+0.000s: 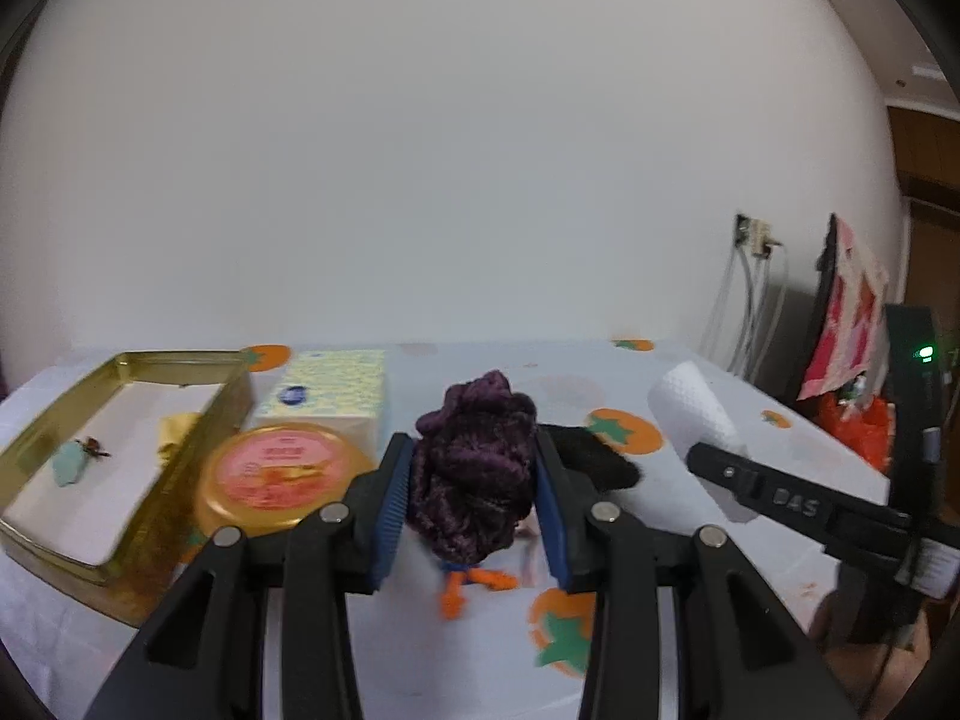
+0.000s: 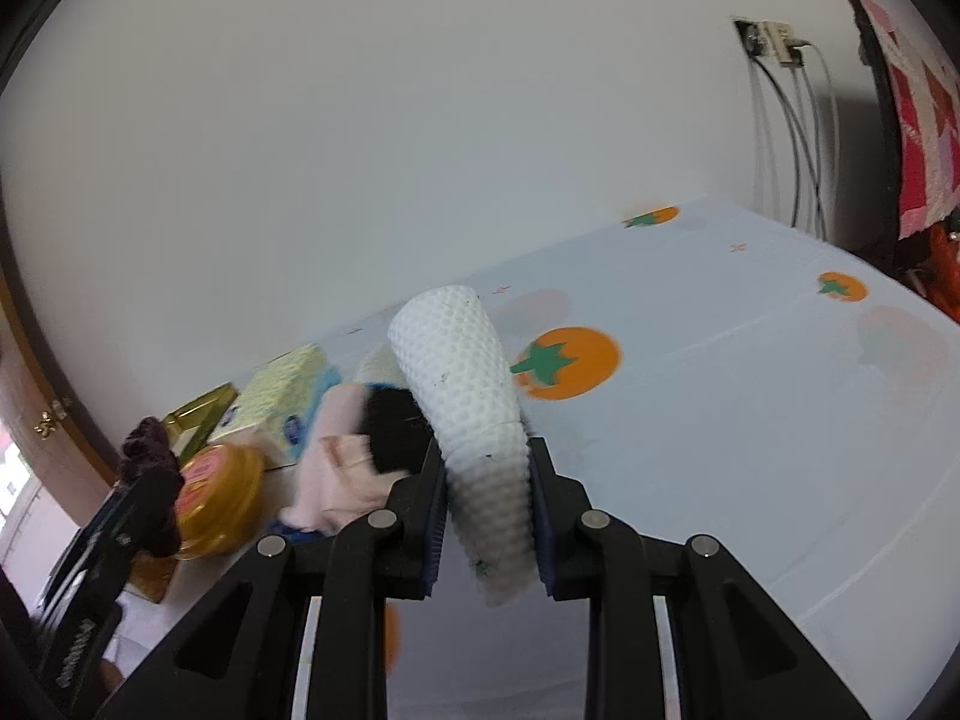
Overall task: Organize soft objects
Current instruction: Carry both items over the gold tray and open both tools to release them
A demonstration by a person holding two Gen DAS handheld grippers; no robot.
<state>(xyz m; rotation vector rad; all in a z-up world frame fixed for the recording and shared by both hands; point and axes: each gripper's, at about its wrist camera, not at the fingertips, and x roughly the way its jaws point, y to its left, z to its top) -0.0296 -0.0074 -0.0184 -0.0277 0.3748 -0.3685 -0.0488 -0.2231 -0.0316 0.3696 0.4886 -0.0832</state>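
Observation:
My left gripper [image 1: 474, 474] is shut on a dark purple knitted bundle [image 1: 474, 468], held above the table. The bundle also shows in the right wrist view [image 2: 150, 480] at the far left. My right gripper [image 2: 486, 492] is shut on a white dimpled paper towel [image 2: 468, 396], lifted off the table. The towel and the right gripper also show in the left wrist view [image 1: 696, 414] at the right. A black fuzzy item [image 2: 393, 426] and a pink cloth [image 2: 342, 480] lie in a pile on the table. An orange yarn piece [image 1: 474, 585] lies below the bundle.
An open gold tin [image 1: 36, 528] with small items stands at the left. A round orange-lidded jar [image 1: 276, 474] and a yellow tissue box [image 1: 336, 390] sit beside it. The tablecloth [image 2: 750, 420] has orange fruit prints. Cables and a red-white cloth [image 1: 846, 324] are at the right.

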